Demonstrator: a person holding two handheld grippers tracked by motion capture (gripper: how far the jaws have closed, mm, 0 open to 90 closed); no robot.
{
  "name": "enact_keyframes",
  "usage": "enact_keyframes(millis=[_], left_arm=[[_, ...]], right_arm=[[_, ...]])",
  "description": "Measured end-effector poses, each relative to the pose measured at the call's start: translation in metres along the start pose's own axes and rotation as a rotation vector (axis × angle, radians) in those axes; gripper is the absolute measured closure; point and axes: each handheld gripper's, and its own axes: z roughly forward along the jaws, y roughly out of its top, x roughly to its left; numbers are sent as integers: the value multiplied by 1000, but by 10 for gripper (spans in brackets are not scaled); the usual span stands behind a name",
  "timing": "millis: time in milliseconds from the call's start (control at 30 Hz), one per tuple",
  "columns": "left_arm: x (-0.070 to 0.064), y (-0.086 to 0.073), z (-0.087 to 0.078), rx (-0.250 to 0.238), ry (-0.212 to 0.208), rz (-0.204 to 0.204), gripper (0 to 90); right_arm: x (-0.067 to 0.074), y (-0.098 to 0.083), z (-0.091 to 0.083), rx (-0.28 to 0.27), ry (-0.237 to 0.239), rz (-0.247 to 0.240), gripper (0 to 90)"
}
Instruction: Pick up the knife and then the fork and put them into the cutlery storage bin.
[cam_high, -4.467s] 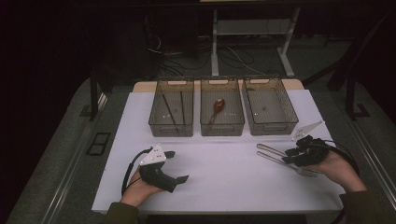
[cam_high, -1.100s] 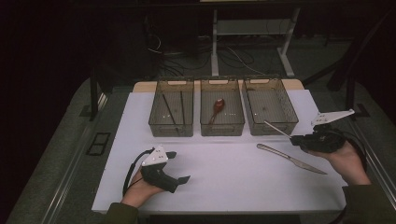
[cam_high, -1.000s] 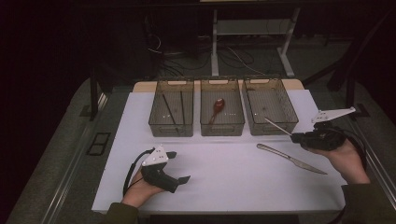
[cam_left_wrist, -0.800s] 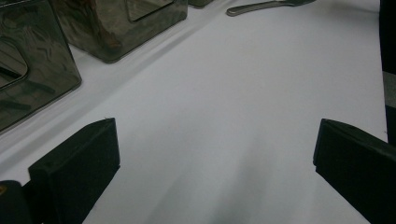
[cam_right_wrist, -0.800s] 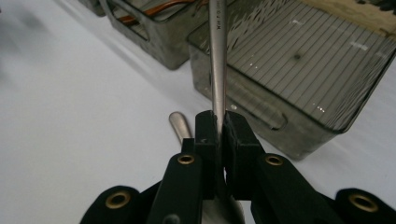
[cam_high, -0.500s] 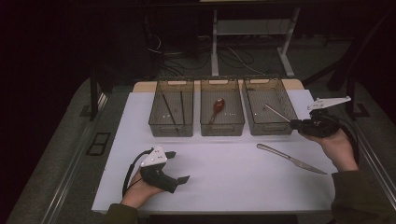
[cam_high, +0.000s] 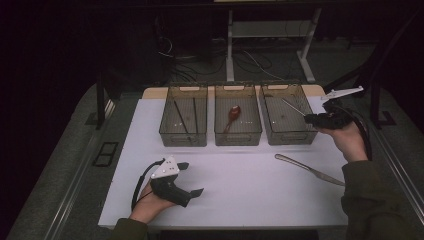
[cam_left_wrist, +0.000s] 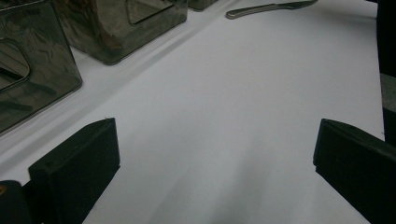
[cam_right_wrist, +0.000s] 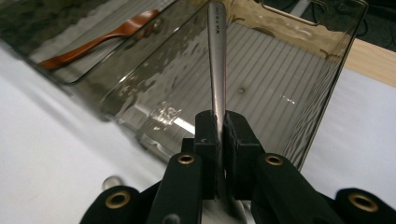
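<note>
My right gripper (cam_high: 314, 119) is shut on a slim silver metal utensil (cam_high: 293, 107), held above the near right corner of the right-hand smoky bin (cam_high: 287, 136). In the right gripper view the utensil's handle (cam_right_wrist: 216, 51) sticks out between the pads of the gripper (cam_right_wrist: 219, 123) and points into that bin (cam_right_wrist: 327, 88). A second silver utensil (cam_high: 310, 170), like a knife, lies on the white table at the right. My left gripper (cam_high: 192, 177) rests open on the table at the front left, with bare table between its jaws (cam_left_wrist: 215, 154).
Three smoky bins stand in a row at the back. The left bin (cam_high: 183, 135) holds dark sticks, and the middle bin (cam_high: 237, 134) holds a brown spoon (cam_right_wrist: 93, 39). The left gripper view shows the lying utensil (cam_left_wrist: 271, 7) far ahead. The table edge runs close on the right.
The right gripper has carried the silver utensil away from the table's right side, back and left over the right-hand bin. The left gripper has stayed put.
</note>
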Motion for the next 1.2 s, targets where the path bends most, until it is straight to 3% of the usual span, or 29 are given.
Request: enact_keyframes(millis=[300, 533, 900, 1033, 1200], left_arm=[[0, 0, 0, -5, -4, -2, 0], [0, 0, -1, -11, -8, -4, 0], [0, 1, -1, -12, -9, -6, 0], [0, 1, -1, -11, -10, -6, 0], [0, 1, -1, -12, -10, -6, 0]], right_arm=[[-9, 22, 32, 46, -11, 27, 834], [-17, 28, 60, 99, -16, 51, 834], [-13, 29, 91, 193, 1, 42, 833], [-10, 29, 98, 250, 11, 37, 822], [-11, 31, 94, 190, 21, 49, 667]])
